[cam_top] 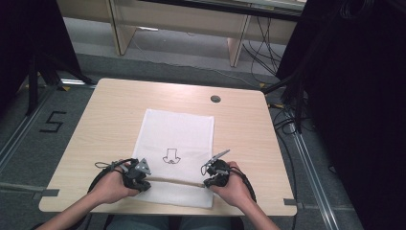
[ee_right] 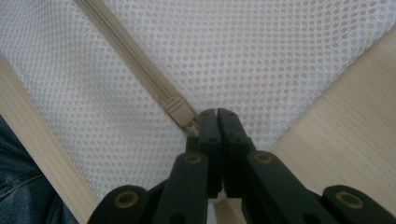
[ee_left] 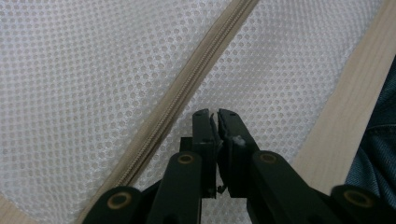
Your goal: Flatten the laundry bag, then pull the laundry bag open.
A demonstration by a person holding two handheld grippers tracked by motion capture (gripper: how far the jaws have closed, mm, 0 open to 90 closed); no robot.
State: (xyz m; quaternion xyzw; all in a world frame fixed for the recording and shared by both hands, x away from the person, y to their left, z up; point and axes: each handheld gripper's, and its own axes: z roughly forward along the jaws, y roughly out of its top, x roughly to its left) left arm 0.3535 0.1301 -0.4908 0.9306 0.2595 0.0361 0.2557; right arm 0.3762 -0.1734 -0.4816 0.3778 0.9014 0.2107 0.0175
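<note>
White mesh bag (cam_top: 174,148) lies flat near the table's (cam_top: 95,124) front edge; beige zipper (ee_left: 187,93) runs across its near end, apparently zipped along its length; left gripper (ee_left: 215,113) pinches mesh beside it; right gripper (ee_right: 214,112) jaws pressed together at the slider (ee_right: 180,111); unzipping seems not yet begun.

Even, soft light; sharp close-ups

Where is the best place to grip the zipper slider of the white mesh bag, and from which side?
Probably the zipper slider's small flat tab, pinched across its flat faces from above: it lies flat on the white mesh bag at the zipper's end, beside the right gripper's shut jaws.
</note>
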